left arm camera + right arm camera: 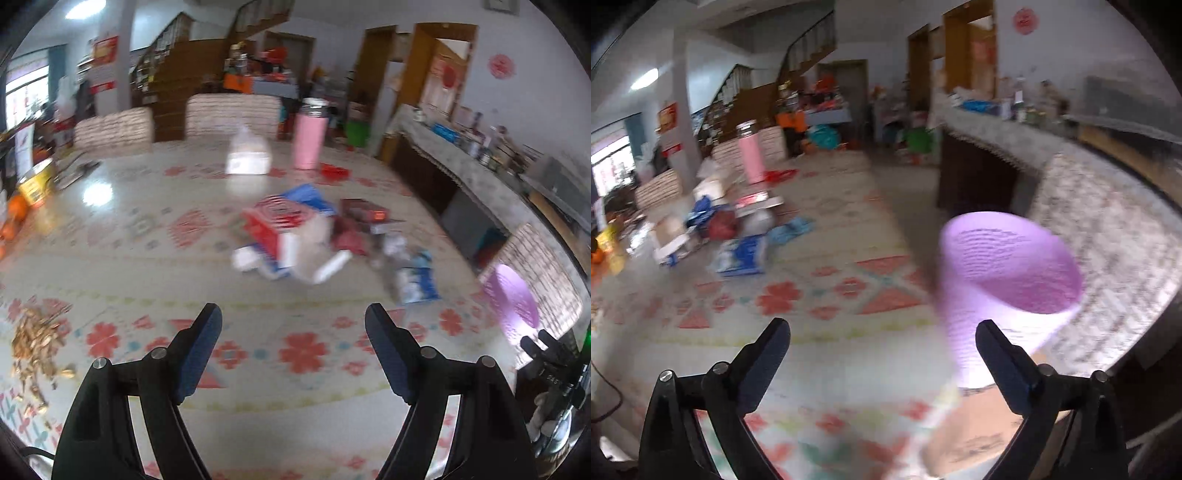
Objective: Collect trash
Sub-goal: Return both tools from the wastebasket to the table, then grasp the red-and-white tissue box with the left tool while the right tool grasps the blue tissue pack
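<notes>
Both the left gripper [293,325] and the right gripper [882,339] stand wide with nothing between their fingers. The pile of trash [295,232], cartons and wrappers, lies mid-table on the floral tablecloth [303,350]. A purple bin [1004,273] stands off the table's right edge.

A floral-patterned table [122,236] carries a central trash pile [295,232], a far pink bottle [309,134], and husks [35,332] near left.

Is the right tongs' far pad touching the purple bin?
Cannot tell. In the right wrist view the right tongs stand open and empty; one fingertip overlaps the blurred purple bin in the image, but no gap or contact shows.
</notes>
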The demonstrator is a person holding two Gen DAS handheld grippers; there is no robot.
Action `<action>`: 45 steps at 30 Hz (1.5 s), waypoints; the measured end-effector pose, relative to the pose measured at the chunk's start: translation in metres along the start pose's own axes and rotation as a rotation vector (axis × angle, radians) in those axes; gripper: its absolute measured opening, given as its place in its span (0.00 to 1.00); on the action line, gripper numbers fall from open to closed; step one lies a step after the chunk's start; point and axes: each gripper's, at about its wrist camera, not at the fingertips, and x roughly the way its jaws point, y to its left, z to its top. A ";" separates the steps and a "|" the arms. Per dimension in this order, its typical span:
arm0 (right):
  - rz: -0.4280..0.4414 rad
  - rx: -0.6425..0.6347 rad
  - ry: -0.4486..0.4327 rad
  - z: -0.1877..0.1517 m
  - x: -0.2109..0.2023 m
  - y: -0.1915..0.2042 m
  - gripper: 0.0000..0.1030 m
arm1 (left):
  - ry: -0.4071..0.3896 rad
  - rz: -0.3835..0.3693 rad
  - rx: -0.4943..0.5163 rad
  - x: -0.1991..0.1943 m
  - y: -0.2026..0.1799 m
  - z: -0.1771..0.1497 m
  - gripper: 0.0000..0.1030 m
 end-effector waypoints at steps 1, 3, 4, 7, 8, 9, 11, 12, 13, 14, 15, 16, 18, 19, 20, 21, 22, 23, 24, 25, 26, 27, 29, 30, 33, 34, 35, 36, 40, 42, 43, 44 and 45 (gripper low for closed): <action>0.013 -0.005 0.004 0.002 0.004 0.006 0.96 | 0.004 0.009 -0.010 0.002 0.008 0.000 0.77; 0.038 -0.011 0.013 0.007 0.012 0.020 0.96 | 0.012 0.015 -0.025 0.008 0.022 0.000 0.77; 0.052 -0.011 0.018 0.008 0.013 0.031 0.96 | 0.012 0.015 -0.029 0.009 0.025 0.000 0.77; 0.075 -0.017 0.022 0.013 0.016 0.052 0.96 | 0.011 -0.002 -0.026 0.019 0.032 0.004 0.77; 0.074 -0.020 0.018 0.014 0.016 0.057 0.96 | 0.014 -0.004 -0.021 0.024 0.032 0.006 0.77; 0.074 -0.019 0.016 0.015 0.016 0.060 0.96 | 0.015 -0.008 -0.010 0.029 0.032 0.010 0.77; 0.082 -0.013 0.012 0.015 0.015 0.062 0.96 | 0.010 -0.015 0.012 0.037 0.029 0.016 0.77; 0.081 -0.006 0.014 0.014 0.015 0.063 0.96 | 0.008 -0.009 0.024 0.044 0.026 0.021 0.77; 0.080 -0.001 0.017 0.015 0.015 0.061 0.96 | 0.007 0.000 0.031 0.050 0.024 0.025 0.77; 0.078 0.003 0.024 0.014 0.016 0.061 0.96 | 0.003 0.010 0.037 0.057 0.021 0.029 0.77; 0.076 0.006 0.034 0.013 0.017 0.061 0.96 | -0.001 0.018 0.044 0.063 0.019 0.033 0.77; 0.073 0.009 0.043 0.013 0.019 0.060 0.96 | -0.006 0.028 0.054 0.069 0.017 0.035 0.77; 0.074 0.015 0.060 0.012 0.023 0.060 0.96 | -0.015 0.061 0.091 0.084 0.009 0.040 0.77; 0.080 0.020 0.069 0.012 0.025 0.061 0.96 | -0.016 0.074 0.111 0.092 0.005 0.042 0.77; 0.085 0.023 0.075 0.012 0.027 0.061 0.96 | -0.015 0.085 0.127 0.099 0.002 0.043 0.77; 0.092 0.026 0.081 0.013 0.029 0.062 0.96 | -0.011 0.106 0.150 0.108 -0.002 0.044 0.77; 0.097 0.027 0.084 0.014 0.030 0.063 0.96 | -0.009 0.120 0.164 0.114 -0.005 0.045 0.77; 0.101 0.025 0.087 0.014 0.032 0.065 0.96 | -0.007 0.134 0.180 0.121 -0.008 0.046 0.77; 0.104 0.021 0.089 0.016 0.033 0.068 0.96 | -0.004 0.145 0.191 0.127 -0.010 0.048 0.77; 0.107 0.018 0.090 0.017 0.035 0.070 0.96 | 0.002 0.149 0.193 0.134 -0.009 0.050 0.77; 0.111 0.015 0.091 0.017 0.036 0.072 0.96 | 0.009 0.144 0.185 0.139 -0.009 0.051 0.77; 0.116 0.012 0.093 0.018 0.037 0.074 0.96 | 0.014 0.136 0.173 0.144 -0.008 0.054 0.77; 0.128 0.009 0.098 0.020 0.042 0.078 0.96 | 0.030 0.119 0.136 0.152 -0.003 0.056 0.77; 0.132 0.010 0.102 0.020 0.044 0.080 0.96 | 0.038 0.104 0.108 0.155 0.001 0.057 0.70; 0.151 0.015 0.120 0.024 0.053 0.084 0.96 | 0.084 0.075 0.043 0.164 0.012 0.056 0.03; 0.158 0.019 0.127 0.025 0.057 0.086 0.96 | 0.089 0.052 0.024 0.166 0.016 0.055 0.03; 0.169 0.024 0.135 0.028 0.061 0.087 0.96 | 0.089 0.030 0.008 0.167 0.019 0.054 0.03; 0.184 0.032 0.142 0.031 0.066 0.089 0.96 | 0.083 0.025 -0.001 0.166 0.022 0.053 0.02; 0.219 0.049 0.166 0.046 0.089 0.101 0.96 | 0.067 -0.015 -0.026 0.159 0.031 0.053 0.01; 0.229 0.048 0.177 0.055 0.103 0.110 0.96 | 0.057 -0.042 -0.036 0.155 0.036 0.052 0.01; 0.230 0.047 0.188 0.059 0.111 0.114 0.96 | 0.054 -0.054 -0.042 0.154 0.039 0.052 0.01; 0.230 0.049 0.202 0.062 0.121 0.119 0.96 | 0.053 -0.063 -0.049 0.153 0.042 0.051 0.01; 0.227 0.051 0.211 0.064 0.129 0.123 0.96 | 0.056 -0.074 -0.058 0.154 0.045 0.051 0.01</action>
